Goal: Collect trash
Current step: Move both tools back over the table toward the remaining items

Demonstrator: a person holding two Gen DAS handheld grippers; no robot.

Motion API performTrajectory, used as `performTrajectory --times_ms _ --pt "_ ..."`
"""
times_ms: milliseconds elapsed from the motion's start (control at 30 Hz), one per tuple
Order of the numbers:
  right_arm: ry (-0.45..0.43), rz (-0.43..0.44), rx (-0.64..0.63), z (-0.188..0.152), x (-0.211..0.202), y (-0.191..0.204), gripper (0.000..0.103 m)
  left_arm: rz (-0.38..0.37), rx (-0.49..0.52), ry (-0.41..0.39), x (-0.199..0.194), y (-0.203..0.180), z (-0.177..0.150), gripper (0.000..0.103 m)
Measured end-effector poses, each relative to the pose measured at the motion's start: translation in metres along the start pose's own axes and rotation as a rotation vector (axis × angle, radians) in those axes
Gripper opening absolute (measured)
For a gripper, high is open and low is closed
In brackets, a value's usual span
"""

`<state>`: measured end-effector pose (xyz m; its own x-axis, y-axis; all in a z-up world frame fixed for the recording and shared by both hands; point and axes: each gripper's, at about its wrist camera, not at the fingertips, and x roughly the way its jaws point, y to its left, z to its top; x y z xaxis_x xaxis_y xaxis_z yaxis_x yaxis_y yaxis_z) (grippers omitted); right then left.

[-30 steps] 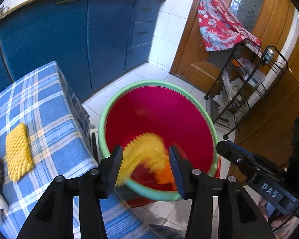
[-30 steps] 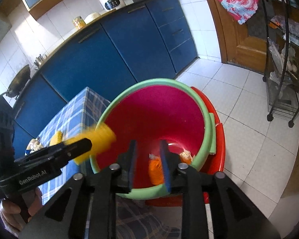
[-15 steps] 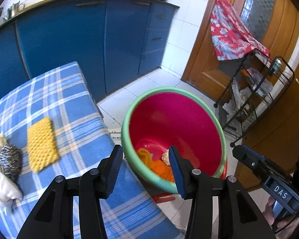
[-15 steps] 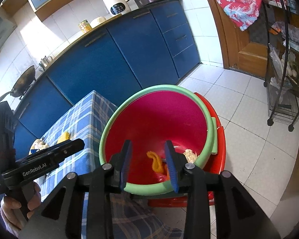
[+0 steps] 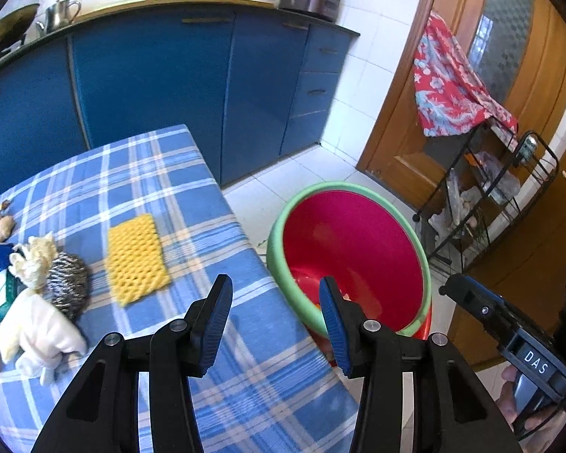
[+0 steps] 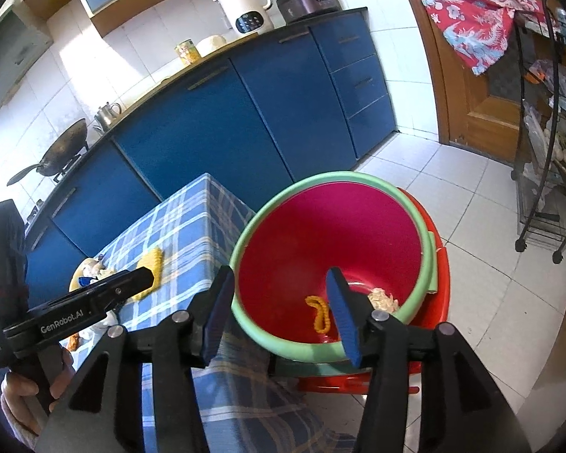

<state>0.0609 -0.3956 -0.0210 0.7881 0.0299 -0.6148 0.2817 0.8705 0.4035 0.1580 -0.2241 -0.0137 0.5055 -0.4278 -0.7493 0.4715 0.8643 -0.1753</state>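
Done: yellow mesh scrap [image 6: 318,313] lies beyond your empty right gripper [image 6: 283,311], jaws just opening, in green-rimmed red plastic bucket [image 6: 396,196] | Left: yellow foam net [image 5: 136,258] ahead-left of your open, empty left gripper [image 5: 275,321].

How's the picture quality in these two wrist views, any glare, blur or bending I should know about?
Left wrist view: strong fisheye bending of the blue cabinets, black corners, and slight smear on the yellow foam net. Right wrist view: bright sunlight washes out the wall tiles, the floor tiles are bright too, while the bin stays sharp.
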Motion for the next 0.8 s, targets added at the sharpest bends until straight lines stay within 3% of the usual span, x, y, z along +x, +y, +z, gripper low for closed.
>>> performTrajectory --times_ms 100,800 --pt "0.005 0.014 -0.006 0.0 0.0 0.008 0.058 0.008 -0.013 -0.015 -0.01 0.008 -0.001 0.049" --pt "0.072 0.101 -0.089 -0.012 0.01 0.084 0.058 0.098 -0.158 -0.087 -0.068 0.086 -0.024 0.049"
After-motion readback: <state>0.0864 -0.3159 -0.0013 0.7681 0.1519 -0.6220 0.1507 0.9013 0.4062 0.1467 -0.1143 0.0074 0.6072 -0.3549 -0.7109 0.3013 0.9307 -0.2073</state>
